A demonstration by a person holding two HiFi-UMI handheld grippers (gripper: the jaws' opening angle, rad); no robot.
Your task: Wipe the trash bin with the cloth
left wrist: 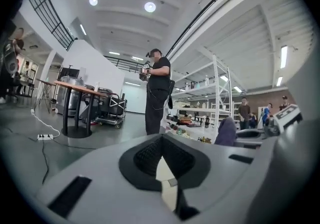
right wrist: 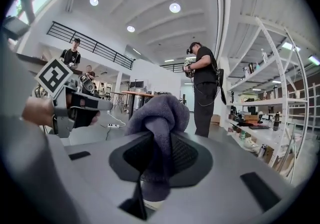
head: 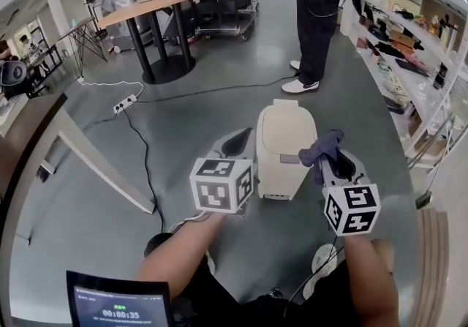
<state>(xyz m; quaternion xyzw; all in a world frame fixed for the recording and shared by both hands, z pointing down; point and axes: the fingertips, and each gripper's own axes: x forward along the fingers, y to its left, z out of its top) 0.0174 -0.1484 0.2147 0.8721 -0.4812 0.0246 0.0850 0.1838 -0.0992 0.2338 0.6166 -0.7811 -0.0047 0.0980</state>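
Two hand-held grippers flank one cream trash bin point(head: 285, 132) standing on the floor. The left hand-held gripper point(head: 235, 144), jaws together and empty, sits just beside the bin's left side. The right hand-held gripper point(head: 333, 163) is clamped on one purple-grey cloth point(head: 324, 146) at the bin's right edge.

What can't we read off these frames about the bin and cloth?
- Head view: cloth overlaps the right edge of the bin; contact unclear.
- Head view: bin's lower sides hidden by left gripper and right gripper.
- Left gripper view: bin is only a cream sliver past the jaws.
- Right gripper view: cloth blocks the bin.
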